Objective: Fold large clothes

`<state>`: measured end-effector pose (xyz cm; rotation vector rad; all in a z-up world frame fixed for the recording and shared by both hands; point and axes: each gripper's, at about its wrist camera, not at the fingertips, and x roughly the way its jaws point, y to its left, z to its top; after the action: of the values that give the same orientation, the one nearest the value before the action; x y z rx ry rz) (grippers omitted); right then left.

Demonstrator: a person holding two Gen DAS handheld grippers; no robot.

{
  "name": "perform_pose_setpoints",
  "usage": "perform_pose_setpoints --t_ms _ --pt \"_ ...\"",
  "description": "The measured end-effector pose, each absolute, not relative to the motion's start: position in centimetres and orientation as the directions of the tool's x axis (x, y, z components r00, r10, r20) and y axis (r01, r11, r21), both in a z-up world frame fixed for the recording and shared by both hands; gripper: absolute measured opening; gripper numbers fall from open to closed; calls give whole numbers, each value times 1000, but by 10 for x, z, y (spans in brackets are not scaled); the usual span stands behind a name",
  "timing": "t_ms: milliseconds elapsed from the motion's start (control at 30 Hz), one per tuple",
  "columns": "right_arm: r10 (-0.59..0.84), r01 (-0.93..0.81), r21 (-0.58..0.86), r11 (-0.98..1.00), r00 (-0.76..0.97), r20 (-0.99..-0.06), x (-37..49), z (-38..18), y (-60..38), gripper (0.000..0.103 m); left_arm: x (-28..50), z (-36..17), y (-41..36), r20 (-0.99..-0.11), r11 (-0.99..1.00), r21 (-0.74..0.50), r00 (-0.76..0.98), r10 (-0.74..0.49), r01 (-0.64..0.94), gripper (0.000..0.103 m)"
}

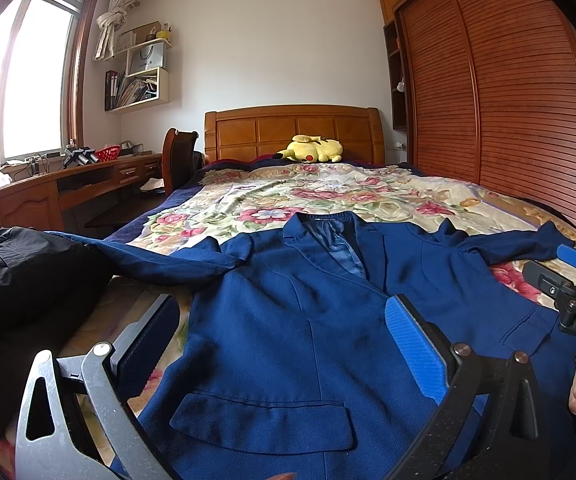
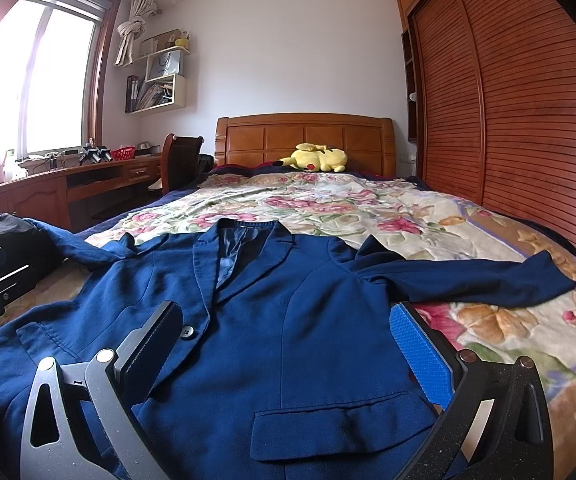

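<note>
Daylight glares white through the window [image 1: 27, 80] at left; fisheye edges bend, corners go dark.

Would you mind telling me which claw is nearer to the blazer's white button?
Right. The right claw hangs open over the blazer, with the white button just beside its dark finger. The left claw is open over the blazer's other front panel, farther away.

Navy blue woven-cloth blazer [image 2: 288, 320]: matt, fine-grained weave; lining at collar slightly glossy. Floral plush bedspread [image 2: 368, 208] beneath the blazer: soft, matt. Left gripper [image 1: 279, 344]: one brushed grey metal finger, one speckled black plastic finger with ribbed blue rubbery pad [image 1: 416, 348]. Slatted reddish wood wardrobe [image 2: 528, 120] beside the bedspread: semi-gloss. Yellow plush toy [image 2: 320, 158] at the bedspread's head: fuzzy.
</note>
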<state>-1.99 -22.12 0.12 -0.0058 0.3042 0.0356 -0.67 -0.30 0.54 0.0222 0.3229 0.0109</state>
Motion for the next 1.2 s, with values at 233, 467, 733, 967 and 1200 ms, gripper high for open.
perform_pose_setpoints --t_ms 233,467,733,967,1200 --pt "61 -59 14 998 947 -315 -19 5 -220 103 -5 9 -1 -338 1000 23 941 12 -4 103" --pt "148 -133 66 989 922 -359 -15 17 -212 103 9 17 12 -409 999 34 913 6 9 103" --pt "186 -186 40 982 894 -408 -3 29 -200 103 18 20 38 -473 998 70 881 32 1 103" --pt "217 -230 16 973 890 -401 7 40 -179 103 35 18 70 -518 994 112 852 72 -15 103" --pt "262 -272 35 962 874 -410 29 44 -166 103 57 16 105 -574 996 86 816 68 -22 103"
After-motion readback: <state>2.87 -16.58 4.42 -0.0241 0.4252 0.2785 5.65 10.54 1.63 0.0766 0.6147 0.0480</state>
